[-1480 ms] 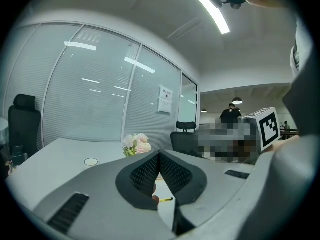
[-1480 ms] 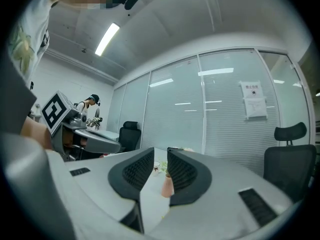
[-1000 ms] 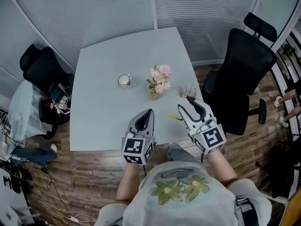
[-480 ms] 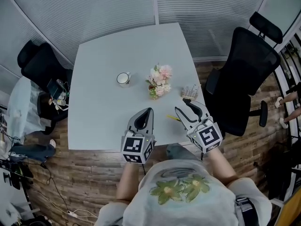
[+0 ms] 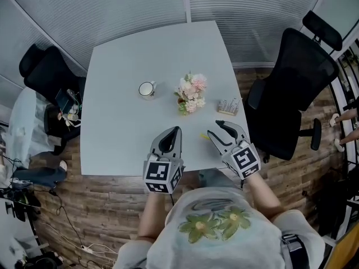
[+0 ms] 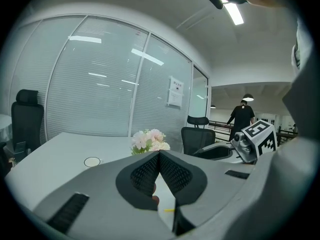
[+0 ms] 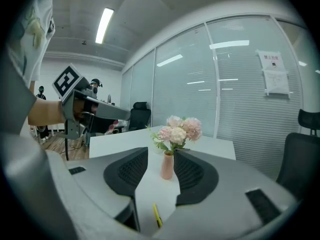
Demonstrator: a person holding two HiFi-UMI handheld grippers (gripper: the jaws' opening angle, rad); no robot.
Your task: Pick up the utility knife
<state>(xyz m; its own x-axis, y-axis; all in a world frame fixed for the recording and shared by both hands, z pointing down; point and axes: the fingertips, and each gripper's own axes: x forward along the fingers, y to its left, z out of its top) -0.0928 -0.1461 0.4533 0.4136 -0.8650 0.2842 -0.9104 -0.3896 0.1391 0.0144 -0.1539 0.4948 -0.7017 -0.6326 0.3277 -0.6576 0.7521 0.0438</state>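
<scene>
The table (image 5: 123, 94) is showing a smooth, matt, pale top in the middle of the head view; the floor (image 5: 101, 206) at lower left is looking like grained wood planks. The left gripper (image 5: 178, 131) and right gripper (image 5: 216, 129) are wearing matt grey plastic shells with black, finely ribbed pads (image 7: 127, 171). The knife (image 7: 157, 216) is looking like smooth yellow plastic, and the vase (image 7: 167, 166) is showing a smooth pink surface.

A pale grey table (image 5: 129, 94) stands on a wood-plank floor (image 5: 101, 206) before a blind-covered glass wall (image 5: 112, 10), with a black office chair (image 5: 291, 83) beside it, another black chair (image 5: 47, 74) opposite, and a ceiling strip light (image 7: 104, 24) lit
</scene>
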